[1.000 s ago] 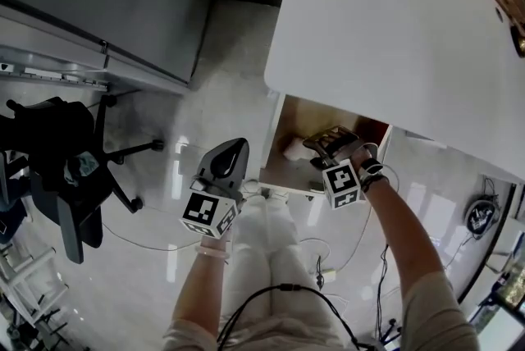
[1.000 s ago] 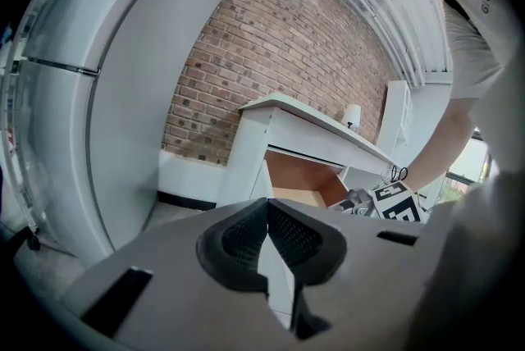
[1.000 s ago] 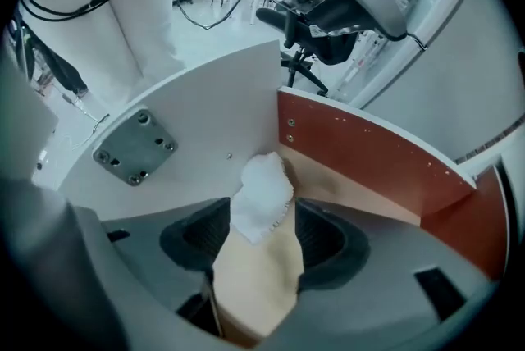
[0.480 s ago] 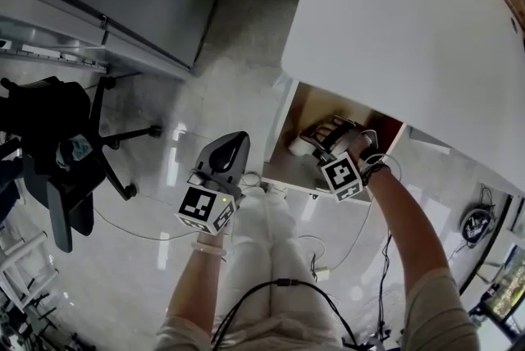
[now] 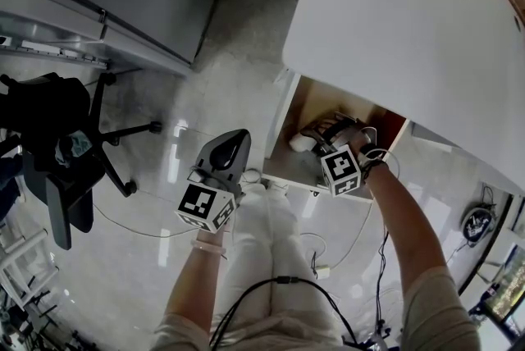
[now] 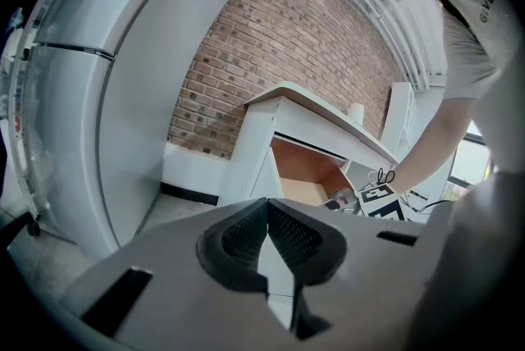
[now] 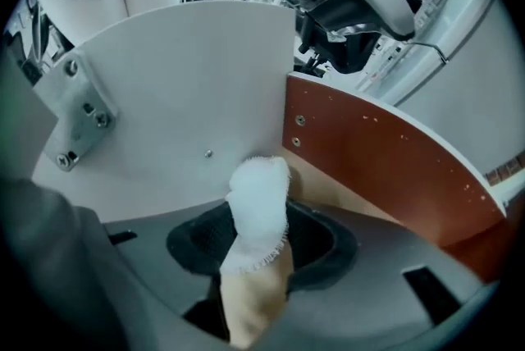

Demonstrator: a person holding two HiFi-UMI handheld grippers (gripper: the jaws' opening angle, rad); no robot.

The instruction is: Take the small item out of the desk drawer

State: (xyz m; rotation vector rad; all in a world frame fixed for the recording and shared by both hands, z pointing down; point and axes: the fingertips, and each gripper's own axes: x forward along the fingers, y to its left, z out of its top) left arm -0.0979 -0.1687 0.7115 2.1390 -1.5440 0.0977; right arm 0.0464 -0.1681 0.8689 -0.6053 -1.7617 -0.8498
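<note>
White fuzzy cloth piece with a beige end [image 7: 256,214]: inside the open wood-lined drawer [image 7: 377,152] under the white bench [image 5: 394,29], pinched by the right tongs [image 7: 261,249], which have just been closing on it. Only the right gripper view shows this grip; the head view gives a pale blob partly hidden behind the tongs. Left tongs [image 6: 269,247]: pressed together, empty, outside the drawer.

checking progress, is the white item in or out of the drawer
In. The right gripper, jaws just closed on the item, is down inside the open drawer, whose walls stand around it.
</note>
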